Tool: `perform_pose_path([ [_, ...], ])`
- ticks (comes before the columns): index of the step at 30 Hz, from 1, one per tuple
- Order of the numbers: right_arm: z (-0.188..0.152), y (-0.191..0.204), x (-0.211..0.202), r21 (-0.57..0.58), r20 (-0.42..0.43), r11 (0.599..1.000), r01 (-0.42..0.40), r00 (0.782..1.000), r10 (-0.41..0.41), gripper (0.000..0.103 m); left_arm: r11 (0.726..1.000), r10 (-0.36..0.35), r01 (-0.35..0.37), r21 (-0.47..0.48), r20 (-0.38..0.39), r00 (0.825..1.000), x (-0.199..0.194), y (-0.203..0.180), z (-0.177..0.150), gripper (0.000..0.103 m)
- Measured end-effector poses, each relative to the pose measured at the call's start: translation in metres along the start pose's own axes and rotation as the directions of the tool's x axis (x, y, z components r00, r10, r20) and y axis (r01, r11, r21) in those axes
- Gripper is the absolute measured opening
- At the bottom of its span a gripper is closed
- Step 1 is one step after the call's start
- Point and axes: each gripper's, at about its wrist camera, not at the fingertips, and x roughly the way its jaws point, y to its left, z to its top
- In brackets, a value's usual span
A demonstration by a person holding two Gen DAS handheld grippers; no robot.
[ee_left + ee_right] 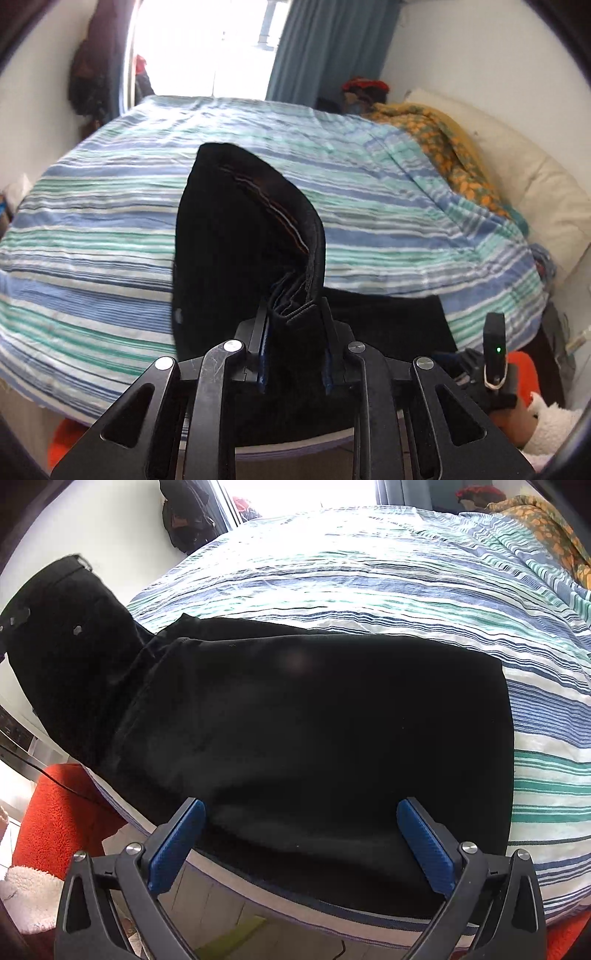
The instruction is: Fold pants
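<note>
Black pants (314, 720) lie spread across the near part of a striped bed cover (406, 590). In the left wrist view my left gripper (293, 317) is shut on a bunched, stitched edge of the pants (240, 221) and holds that end up off the bed, so the cloth stands in a tall fold. In the right wrist view the raised end (62, 646) shows at the far left, with rivets on it. My right gripper (301, 834) hovers open over the pants' near edge, at the front of the bed. Its blue pads (177, 849) stand wide apart, with nothing pressed between them.
A cream pillow (524, 173) and an orange flowered blanket (443, 147) lie on the bed's right side. A blue curtain (332, 48) and a bright window stand behind. A dark bag (184, 517) hangs on the left wall. Orange fleece (62, 819) lies below the bed's edge.
</note>
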Motion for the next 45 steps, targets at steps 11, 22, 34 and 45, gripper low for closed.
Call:
perform_pose_path([
  [11, -0.001, -0.033, -0.038, 0.130, 0.100, 0.969, -0.210, 0.975, 0.198, 0.103, 0.984, -0.169, 0.176, 0.029, -0.166, 0.972, 0.035, -0.036, -0.034, 0.060],
  [22, 0.033, -0.032, -0.036, 0.283, 0.192, 0.797, -0.534, 0.845, 0.499, 0.097, 0.988, 0.051, -0.081, -0.132, -0.214, 0.975, 0.082, 0.048, -0.052, 0.038],
  [34, 0.061, 0.002, 0.041, 0.279, -0.158, 0.802, -0.529, 0.798, 0.581, 0.075, 0.998, 0.055, -0.056, 0.000, -0.211, 0.976, 0.085, 0.006, -0.069, 0.040],
  [45, 0.065, 0.030, 0.074, 0.149, -0.328, 0.818, -0.555, 0.753, 0.570, 0.066, 0.998, 0.063, -0.066, -0.008, -0.211, 0.976, 0.088, 0.007, -0.069, 0.042],
])
